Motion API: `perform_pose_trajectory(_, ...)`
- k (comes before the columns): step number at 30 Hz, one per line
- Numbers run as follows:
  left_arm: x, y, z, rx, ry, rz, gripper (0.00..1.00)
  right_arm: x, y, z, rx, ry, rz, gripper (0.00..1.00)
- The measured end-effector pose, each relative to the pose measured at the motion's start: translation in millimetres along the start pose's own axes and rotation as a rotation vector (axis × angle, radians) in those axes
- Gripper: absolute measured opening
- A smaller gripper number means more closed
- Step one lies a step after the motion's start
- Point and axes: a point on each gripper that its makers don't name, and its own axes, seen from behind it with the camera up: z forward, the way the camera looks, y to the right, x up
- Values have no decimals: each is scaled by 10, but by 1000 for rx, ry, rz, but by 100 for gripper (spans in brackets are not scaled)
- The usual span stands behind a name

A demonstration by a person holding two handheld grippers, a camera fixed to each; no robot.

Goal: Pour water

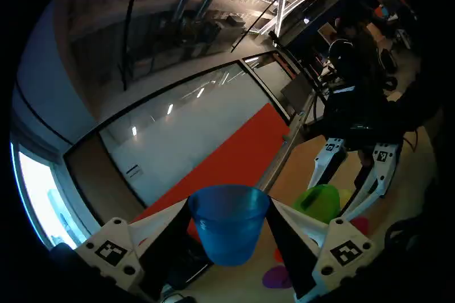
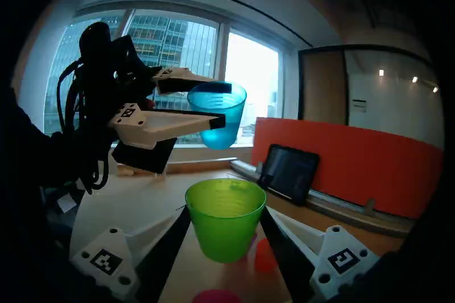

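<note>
Window (image 2: 170,47) behind: left gripper (image 2: 223,105) pinches blue cup (image 2: 216,115), right gripper (image 2: 226,215) pinches green cup (image 2: 226,232) at lower centre; misaligned tipping risks spilling.

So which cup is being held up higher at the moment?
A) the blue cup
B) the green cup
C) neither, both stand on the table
A: in the right gripper view the blue cup, pinched in the left claw, hangs above the green cup, which the right claw holds.

The green cup (image 2: 226,220) hides most of an orange cup (image 2: 265,256) behind it.
</note>
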Motion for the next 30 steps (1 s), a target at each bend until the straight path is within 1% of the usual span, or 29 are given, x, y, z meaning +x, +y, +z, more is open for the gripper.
perform_pose_trajectory(15, 195, -31, -11, 14, 6, 164, 88, -80, -134, 57, 28, -5, 3, 89)
perform_pose_trajectory(24, 269, -68, 50, 11, 5, 258, 88, -87, -186, 70, 40, -5, 7, 89)
perform_pose_trajectory(30, 303, -38, 69, 10, 5, 299, 88, -83, -190, 79, 39, -4, 8, 89)
